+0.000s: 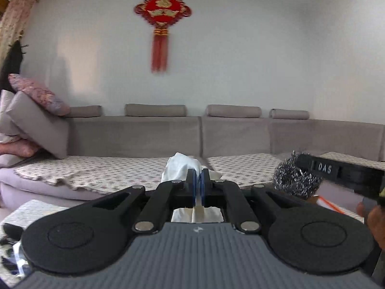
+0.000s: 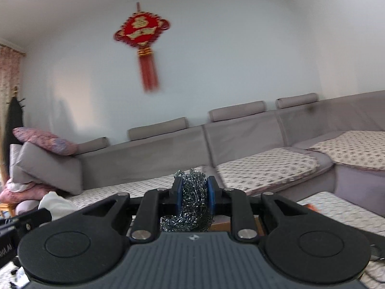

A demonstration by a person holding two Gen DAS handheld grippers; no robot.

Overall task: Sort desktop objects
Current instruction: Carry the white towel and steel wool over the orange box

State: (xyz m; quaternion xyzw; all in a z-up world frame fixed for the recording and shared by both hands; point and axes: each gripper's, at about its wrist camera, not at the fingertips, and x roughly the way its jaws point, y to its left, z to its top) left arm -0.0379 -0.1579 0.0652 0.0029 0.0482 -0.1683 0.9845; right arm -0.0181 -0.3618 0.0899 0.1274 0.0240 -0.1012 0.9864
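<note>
The left gripper (image 1: 198, 178) was closed on a white tissue (image 1: 181, 167), held up in the air before the grey sofa (image 1: 134, 132). The right gripper (image 2: 194, 189) pinched a steel wool scrubber (image 2: 192, 202) between its blue pads (image 2: 211, 193), also raised, just right of the tissue

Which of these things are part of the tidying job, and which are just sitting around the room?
Part of the job:
- tissue, pinched in the left gripper
- steel wool, pinched in the right gripper

Just lying about:
- sofa
- red knot on the wall
- pink pillow
</note>
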